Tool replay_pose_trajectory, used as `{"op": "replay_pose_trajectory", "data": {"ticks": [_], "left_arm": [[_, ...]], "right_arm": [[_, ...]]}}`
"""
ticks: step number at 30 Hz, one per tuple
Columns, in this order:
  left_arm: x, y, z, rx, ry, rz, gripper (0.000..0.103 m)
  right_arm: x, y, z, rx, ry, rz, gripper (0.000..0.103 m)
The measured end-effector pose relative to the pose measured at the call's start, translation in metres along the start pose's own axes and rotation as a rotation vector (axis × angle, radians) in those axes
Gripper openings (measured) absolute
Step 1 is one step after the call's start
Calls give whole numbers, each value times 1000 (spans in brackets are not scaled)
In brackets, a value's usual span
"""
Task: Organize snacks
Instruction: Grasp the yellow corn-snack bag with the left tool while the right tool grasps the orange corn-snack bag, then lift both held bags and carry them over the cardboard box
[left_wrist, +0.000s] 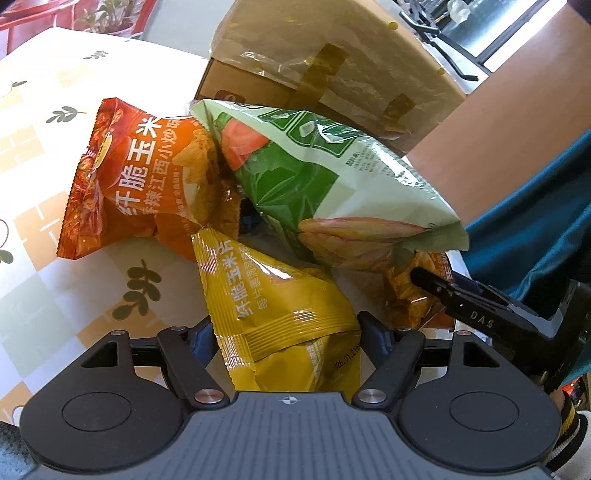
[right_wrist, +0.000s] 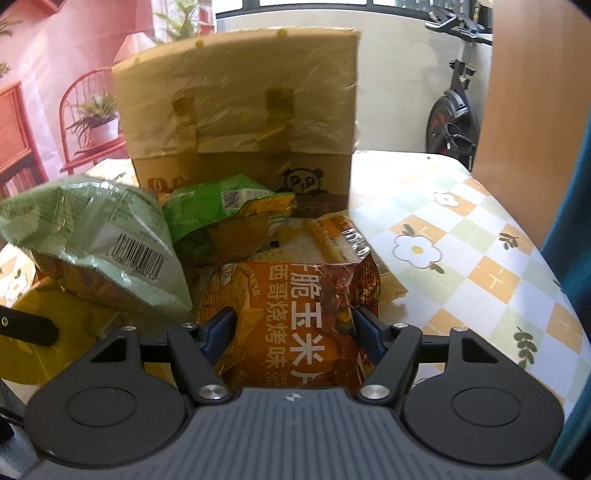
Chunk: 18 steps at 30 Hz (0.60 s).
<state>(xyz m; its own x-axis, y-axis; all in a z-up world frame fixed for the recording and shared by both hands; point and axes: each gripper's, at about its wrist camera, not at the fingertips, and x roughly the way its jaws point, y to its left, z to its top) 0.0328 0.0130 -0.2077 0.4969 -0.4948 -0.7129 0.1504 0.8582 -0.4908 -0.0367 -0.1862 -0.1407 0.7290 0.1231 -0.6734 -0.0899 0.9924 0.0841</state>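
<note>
Snacks are lying heaped on the patterned tablecloth (left_wrist: 44, 206) in front of a taped cardboard box (left_wrist: 332, 62). Through the left wrist camera, the left gripper (left_wrist: 286, 332) is clasping a yellow chip bag (left_wrist: 280, 325) low down, both fingers pressing its crinkled sides. An orange bag (left_wrist: 133, 181) is lying beyond it to the left, and a green bag (left_wrist: 332, 184) is leaning over the pile. The other gripper's black finger is poking in from the right edge, just beside a second orange packet.

Through the right wrist camera, the right gripper (right_wrist: 291, 332) is straddling a red-brown corn chip bag (right_wrist: 295, 314); its blue fingers (right_wrist: 218, 328) are sitting at the bag's sides, but whether they are already squeezing it I cannot tell. The pale green bag (right_wrist: 92, 243) is overhanging on the left, and smaller packets are crowding against the box (the one with the panda).

My judgement: each hand should be squeezing only enough to hold, since the puffed bags will be slipping or crushing. Lifting the red-brown bag straight up, clear of the overhanging green one, should be keeping the heap from toppling.
</note>
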Motion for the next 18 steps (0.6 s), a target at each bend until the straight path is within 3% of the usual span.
{"op": "replay_pose_trajectory", "data": {"ticks": [11,18], "left_arm": [[-19,-7,2,58,-16,25,78],[-44,10,3,-14,-50,24,78]], "right_arm": [[-20,-8,5,17,-50,-32,71],[-24,-11,4,28,-53,-48,71]]}}
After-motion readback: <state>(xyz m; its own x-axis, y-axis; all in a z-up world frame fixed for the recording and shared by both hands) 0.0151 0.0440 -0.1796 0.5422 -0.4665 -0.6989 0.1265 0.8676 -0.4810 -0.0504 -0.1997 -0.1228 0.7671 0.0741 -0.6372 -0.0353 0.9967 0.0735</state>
